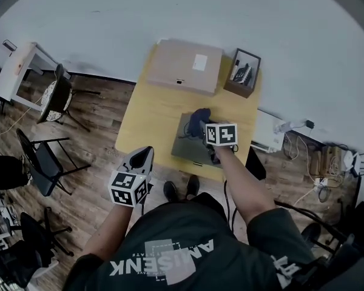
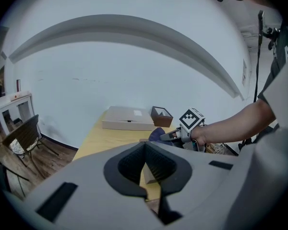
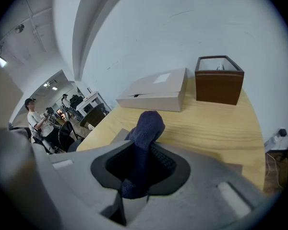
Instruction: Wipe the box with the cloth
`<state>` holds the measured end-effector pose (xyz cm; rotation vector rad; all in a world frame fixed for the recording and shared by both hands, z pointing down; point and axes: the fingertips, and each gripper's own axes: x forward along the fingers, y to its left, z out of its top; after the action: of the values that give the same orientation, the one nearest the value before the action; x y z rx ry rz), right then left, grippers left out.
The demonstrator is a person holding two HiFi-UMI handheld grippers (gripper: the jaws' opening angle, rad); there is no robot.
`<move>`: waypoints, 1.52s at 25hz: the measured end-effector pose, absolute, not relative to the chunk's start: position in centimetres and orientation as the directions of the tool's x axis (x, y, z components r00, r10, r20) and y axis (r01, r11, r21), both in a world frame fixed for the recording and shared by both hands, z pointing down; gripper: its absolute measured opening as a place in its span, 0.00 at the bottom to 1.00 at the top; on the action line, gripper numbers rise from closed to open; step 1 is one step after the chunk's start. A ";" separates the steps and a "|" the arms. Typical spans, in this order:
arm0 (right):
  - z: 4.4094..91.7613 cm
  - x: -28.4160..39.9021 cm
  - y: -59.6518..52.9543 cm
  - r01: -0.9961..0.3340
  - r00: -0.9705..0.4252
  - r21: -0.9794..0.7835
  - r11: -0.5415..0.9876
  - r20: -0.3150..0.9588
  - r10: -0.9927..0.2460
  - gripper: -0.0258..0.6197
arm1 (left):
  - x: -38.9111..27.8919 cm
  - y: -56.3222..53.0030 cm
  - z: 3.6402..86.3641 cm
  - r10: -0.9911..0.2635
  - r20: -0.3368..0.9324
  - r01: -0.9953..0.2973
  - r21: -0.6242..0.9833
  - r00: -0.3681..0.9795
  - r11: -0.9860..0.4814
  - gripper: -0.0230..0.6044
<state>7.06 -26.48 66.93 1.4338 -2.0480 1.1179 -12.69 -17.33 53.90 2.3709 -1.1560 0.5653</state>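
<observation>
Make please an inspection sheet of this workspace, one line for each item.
Surface: yellow wooden table.
Job's things: grey flat box at the near edge; dark blue cloth over it.
Clutter: flat cardboard box and brown open box at the far end.
Grippers: right gripper fingers shut on the cloth; left gripper shut, empty, off the table's near left corner.
Cables: cables on the floor at right.
Surroundings: chairs, white table, wooden floor.

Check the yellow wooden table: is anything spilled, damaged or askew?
Nothing stands out. The flat beige cardboard box, brown wooden box and grey flat box lie level; the right gripper holds the dark blue cloth.
</observation>
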 end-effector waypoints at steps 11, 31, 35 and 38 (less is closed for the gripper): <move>66.8 13.4 -23.6 -0.932 -0.307 -0.360 0.046 0.715 -0.628 0.17 | -9.9 -17.4 54.1 -0.591 0.537 -0.775 0.214 0.602 -0.594 0.04; 66.3 22.8 -18.0 -0.930 -0.192 -0.351 -0.108 0.715 -0.673 0.17 | -5.1 -18.8 54.1 -0.549 0.531 -0.724 0.194 0.645 -0.662 0.04; 64.7 23.7 -17.0 -0.936 -0.156 -0.331 -0.123 0.702 -0.695 0.17 | -5.2 -19.8 54.0 -0.530 0.516 -0.697 0.203 0.673 -0.687 0.04; 62.8 22.6 -17.3 -0.938 -0.151 -0.329 -0.114 0.680 -0.717 0.17 | -5.9 -20.8 53.9 -0.520 0.509 -0.683 0.206 0.686 -0.700 0.04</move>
<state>22.59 -17.29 62.79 1.8362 -1.8781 1.1276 -5.86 -20.83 53.92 2.5174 -0.9398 0.5927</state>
